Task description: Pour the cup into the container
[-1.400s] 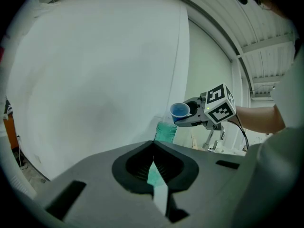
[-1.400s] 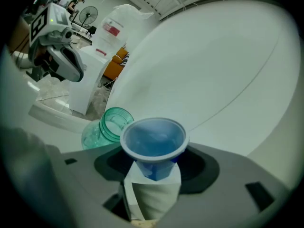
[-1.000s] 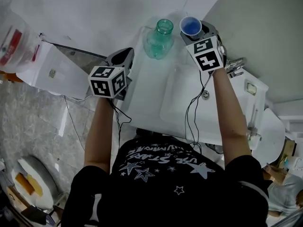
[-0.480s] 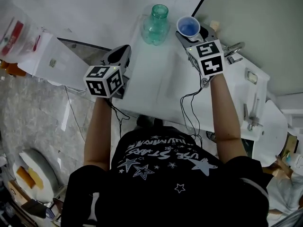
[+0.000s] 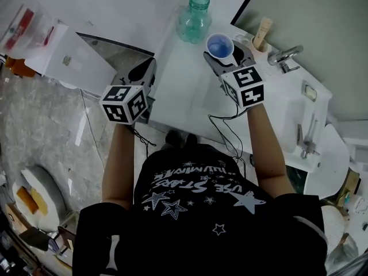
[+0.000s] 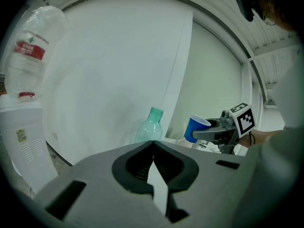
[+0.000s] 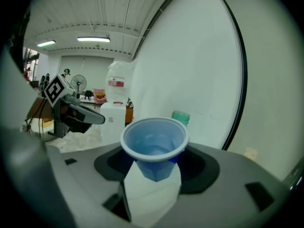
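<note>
- My right gripper (image 5: 226,55) is clamped on a blue plastic cup (image 5: 220,46). In the right gripper view the two jaws press on the cup's lower body from either side (image 7: 154,167).
- The cup (image 7: 154,146) stands upright in that grip with its white-rimmed mouth facing up. There looks to be a little clear liquid at the bottom, though I cannot be sure.
- I hold the cup in the air over the far part of the white washbasin counter (image 5: 184,96).
- A green see-through plastic bottle (image 5: 195,19) stands upright at the counter's far corner, against the white wall. It has no cap and its mouth is open.
- The cup is near the bottle, a little nearer to me and to its right. The two are apart, and the cup's rim is not over the bottle's mouth.
- In the right gripper view the bottle's neck (image 7: 180,117) shows just behind the cup's rim.
- My left gripper (image 5: 145,72) has its jaws together with nothing between them (image 6: 153,148). It hangs by the counter's left edge, well apart from the bottle.
- The left gripper view shows the bottle (image 6: 149,127) ahead, with the cup (image 6: 196,127) to its right.
- A chrome faucet (image 5: 284,56) sits to the right of the cup.
- A white water dispenser (image 5: 63,62) stands to the left of the counter.
</note>
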